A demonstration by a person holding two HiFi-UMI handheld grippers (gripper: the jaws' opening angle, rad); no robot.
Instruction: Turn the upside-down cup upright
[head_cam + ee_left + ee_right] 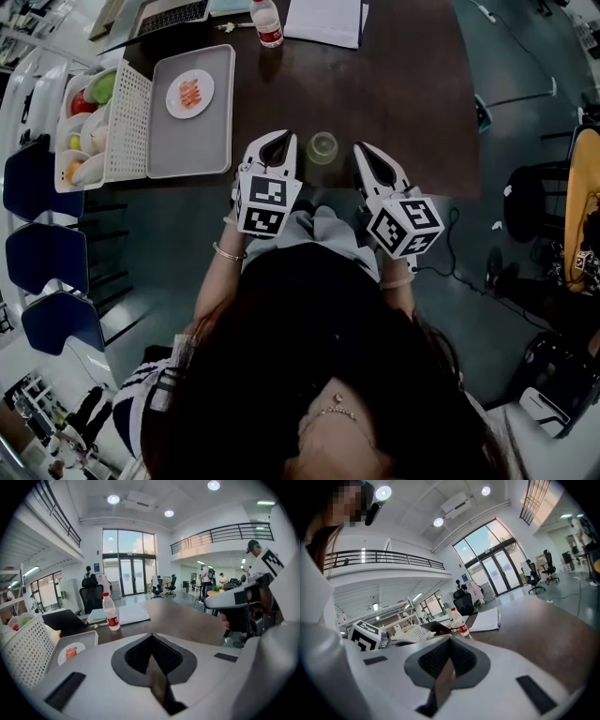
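1. The jaws of the left gripper (284, 137) and the right gripper (362, 150) are both clenched tip to tip, with nothing between them in either gripper view.
2. The cup (322, 147) stands on the desk (412, 84) in the gap between the two pairs of jaws. It is just beside both tips, touches neither, and is about equally near to each.
3. Its long axis is vertical. From above only a round outline shows, so I cannot tell whether its mouth faces up or down.
4. The desk is dark and smooth, and the cup sits close to its near edge. Bare wood lies ahead of the jaws. A tray (187, 150) lies left of the left jaws, and a bottle (268, 23) stands far ahead.
5. Either pair would probably have to open before gripping the cup's wall.
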